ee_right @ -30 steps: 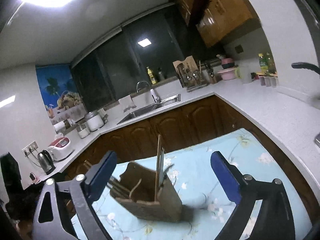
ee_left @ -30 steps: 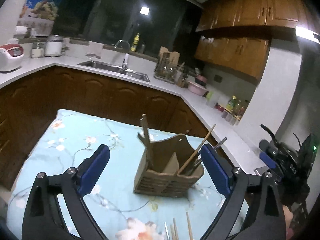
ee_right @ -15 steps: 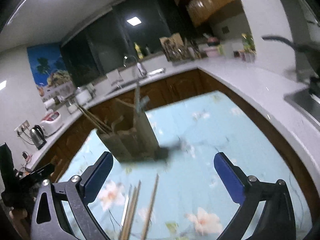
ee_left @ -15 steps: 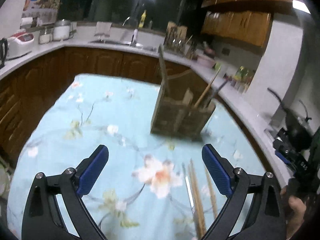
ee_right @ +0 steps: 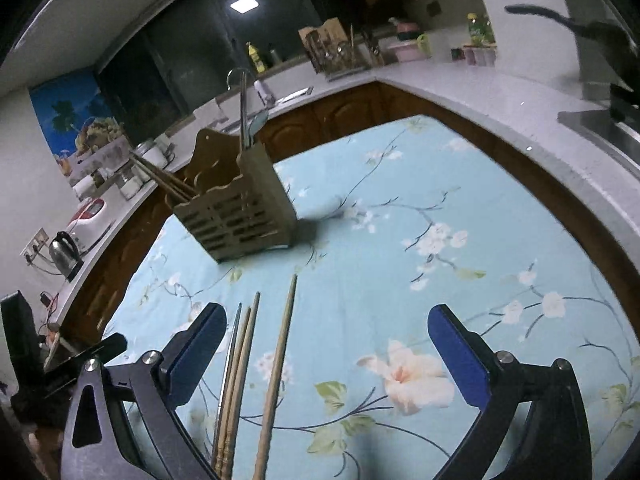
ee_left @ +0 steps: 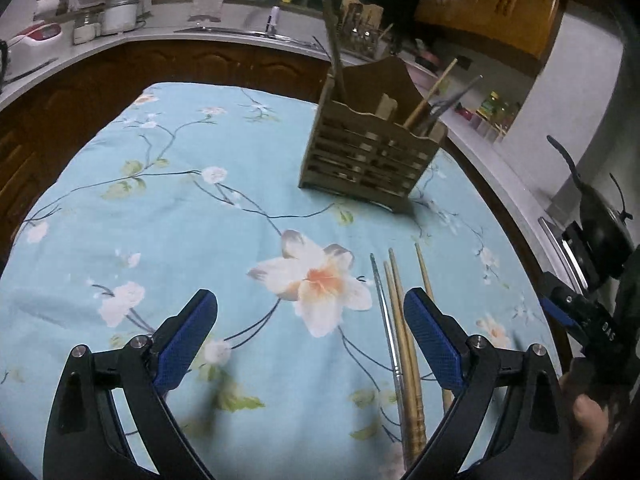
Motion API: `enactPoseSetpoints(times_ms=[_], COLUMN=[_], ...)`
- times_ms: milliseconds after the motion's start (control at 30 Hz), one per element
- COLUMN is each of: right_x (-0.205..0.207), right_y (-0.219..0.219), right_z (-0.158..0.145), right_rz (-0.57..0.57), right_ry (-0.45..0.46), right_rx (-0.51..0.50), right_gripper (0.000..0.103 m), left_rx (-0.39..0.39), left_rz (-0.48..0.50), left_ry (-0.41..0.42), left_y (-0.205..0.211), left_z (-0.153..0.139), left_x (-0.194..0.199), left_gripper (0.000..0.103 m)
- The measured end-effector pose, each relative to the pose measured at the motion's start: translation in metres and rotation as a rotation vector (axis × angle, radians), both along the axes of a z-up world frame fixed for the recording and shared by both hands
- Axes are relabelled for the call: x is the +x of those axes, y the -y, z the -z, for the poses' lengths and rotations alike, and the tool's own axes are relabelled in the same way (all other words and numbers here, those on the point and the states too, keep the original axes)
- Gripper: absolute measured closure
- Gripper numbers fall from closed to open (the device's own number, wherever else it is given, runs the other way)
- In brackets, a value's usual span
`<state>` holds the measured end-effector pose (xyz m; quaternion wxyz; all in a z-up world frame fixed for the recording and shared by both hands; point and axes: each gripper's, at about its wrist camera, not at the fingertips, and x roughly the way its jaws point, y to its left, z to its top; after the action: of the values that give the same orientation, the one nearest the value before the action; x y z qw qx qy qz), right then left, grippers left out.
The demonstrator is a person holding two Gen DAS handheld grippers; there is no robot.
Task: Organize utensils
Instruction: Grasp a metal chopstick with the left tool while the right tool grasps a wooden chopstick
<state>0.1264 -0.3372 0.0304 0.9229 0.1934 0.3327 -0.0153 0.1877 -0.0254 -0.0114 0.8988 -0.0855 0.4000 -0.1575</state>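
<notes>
— Both cameras have tipped downward since a second ago, haven't they?

— Yes; the utensil holder (ee_left: 370, 146) filled the space between the fingers then, and now it sits farther off on the tabletop (ee_left: 160, 208) while loose chopsticks (ee_left: 404, 320) have come into view close in front.

— Where do those chopsticks lie?

— Flat on the flowered blue cloth, near the left gripper (ee_left: 310, 332) and just inside its right finger. From the right wrist view the same sticks (ee_right: 244, 368) lie beside the left finger of the right gripper (ee_right: 326, 350), with one wooden stick (ee_right: 280, 360) a little apart from the bunch.

— Are the fingers holding anything?

— No. Both pairs of blue pads are spread wide with nothing between them but cloth — neither touches a stick.

— And the holder?

— Upright toward the far side of the cloth, a slatted wooden box with compartments. Several chopsticks lean out of one end, and a taller utensil (ee_right: 243, 108) stands in the other end. Which compartment each occupies is hard to tell.

— Anything else?

— A kitchen counter (ee_right: 500, 100) curves around behind, with a sink (ee_left: 248, 32) and a kettle (ee_right: 64, 252).
</notes>
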Motion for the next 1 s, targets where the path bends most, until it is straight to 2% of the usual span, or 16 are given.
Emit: enactPoseSetpoints(times_ms=[167, 267, 367, 433, 467, 500, 567, 667, 867, 900, 933, 1000], right_x=[0.011, 0.024, 0.038, 0.049, 0.056, 0.063, 0.074, 0.093, 0.118, 0.122, 0.122, 0.119], right_y=[-0.004, -0.006, -0.011, -0.016, -0.018, -0.021, -0.026, -0.036, -0.049, -0.051, -0.051, -0.047], right_z=[0.003, 0.005, 0.007, 0.012, 0.016, 0.021, 0.03, 0.046, 0.063, 0.069, 0.067, 0.066], right_rz=[-0.016, -0.031, -0.06, -0.085, -0.096, -0.108, -0.133, -0.172, -0.207, -0.214, -0.214, -0.225], right_ry=[-0.019, -0.045, -0.067, -0.087, -0.104, -0.128, -0.165, -0.214, -0.269, -0.293, -0.283, -0.293], right_rx=[0.012, 0.017, 0.015, 0.024, 0.016, 0.011, 0.021, 0.015, -0.06, -0.087, -0.106, -0.129], right_gripper=[0.002, 0.003, 0.007, 0.015, 0.026, 0.031, 0.052, 0.067, 0.072, 0.076, 0.085, 0.094], left_rx=[0.01, 0.024, 0.025, 0.014, 0.011, 0.011, 0.006, -0.008, -0.002, 0.012, 0.031, 0.057], left_rz=[0.023, 0.043, 0.06, 0.07, 0.074, 0.076, 0.086, 0.108, 0.166, 0.173, 0.185, 0.201], left_ry=[-0.003, -0.017, -0.054, -0.071, -0.079, -0.082, -0.09, -0.115, -0.149, -0.155, -0.164, -0.176], left_y=[0.009, 0.015, 0.019, 0.021, 0.023, 0.024, 0.027, 0.032, 0.055, 0.06, 0.066, 0.077], left_z=[0.0, 0.003, 0.01, 0.014, 0.016, 0.017, 0.019, 0.024, 0.029, 0.031, 0.034, 0.04], left_x=[0.006, 0.013, 0.022, 0.026, 0.028, 0.029, 0.032, 0.038, 0.051, 0.053, 0.057, 0.064], left_gripper=[0.009, 0.019, 0.034, 0.044, 0.045, 0.048, 0.056, 0.063, 0.063, 0.063, 0.063, 0.063])
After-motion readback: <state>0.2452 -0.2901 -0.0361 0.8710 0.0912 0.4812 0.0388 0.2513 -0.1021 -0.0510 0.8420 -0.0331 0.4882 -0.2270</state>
